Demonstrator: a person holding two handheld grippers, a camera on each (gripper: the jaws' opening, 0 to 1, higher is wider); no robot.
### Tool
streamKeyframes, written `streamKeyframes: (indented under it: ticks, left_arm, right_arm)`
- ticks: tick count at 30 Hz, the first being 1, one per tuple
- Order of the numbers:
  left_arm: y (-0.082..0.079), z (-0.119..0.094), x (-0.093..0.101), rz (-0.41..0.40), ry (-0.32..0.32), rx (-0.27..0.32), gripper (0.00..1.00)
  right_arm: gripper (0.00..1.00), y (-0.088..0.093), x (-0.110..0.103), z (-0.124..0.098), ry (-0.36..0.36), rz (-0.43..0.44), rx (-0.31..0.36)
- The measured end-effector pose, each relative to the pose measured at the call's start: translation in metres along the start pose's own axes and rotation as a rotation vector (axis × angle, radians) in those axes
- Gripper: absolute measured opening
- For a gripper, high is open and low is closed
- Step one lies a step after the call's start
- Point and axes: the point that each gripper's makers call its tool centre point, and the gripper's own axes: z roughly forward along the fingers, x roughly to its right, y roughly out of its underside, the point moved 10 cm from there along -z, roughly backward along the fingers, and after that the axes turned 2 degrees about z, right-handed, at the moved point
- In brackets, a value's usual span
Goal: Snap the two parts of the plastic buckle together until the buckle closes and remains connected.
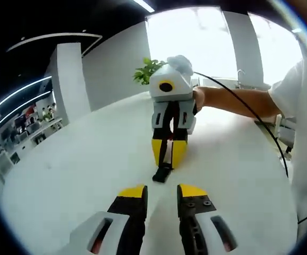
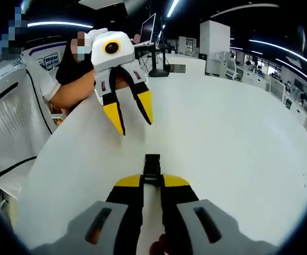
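L gripper [image 1: 161, 197], white-grey plastic body w/ black jaws tipped yellow: jaws apart, nothing between them, hovering above the surface. In right gripper view it [image 2: 133, 118] hangs tips-down, jaws spread in a V, held by a bare forearm [image 2: 74, 91] in a short white sleeve.

R gripper [image 2: 152, 182], same build: jaws nearly together, pinching a thin black piece at the tips. In left gripper view it [image 1: 169, 157] stands upright, tips down on the surface, hand [image 1: 198, 99] behind its body, arm reaching in from the right.

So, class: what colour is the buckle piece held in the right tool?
Black, clearest in the left gripper view.
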Motion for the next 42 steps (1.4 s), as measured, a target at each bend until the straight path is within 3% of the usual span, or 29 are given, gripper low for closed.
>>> streamKeyframes:
  ticks: [10,22,42]
  left_arm:
    - [-0.001,-0.002,-0.003,-0.008,-0.025,0.001,0.22]
    - [0.001,-0.003,-0.004,-0.013,-0.037,-0.007,0.22]
    - [0.005,-0.010,-0.005,-0.009,-0.047,0.000,0.21]
  right_arm:
    - [0.11,-0.004,0.034,-0.005,0.006,-0.012,0.002]
    - [0.11,0.001,0.053,-0.013,0.012,-0.007,-0.030]
    - [0.11,-0.002,0.057,-0.008,0.006,-0.013,-0.026]
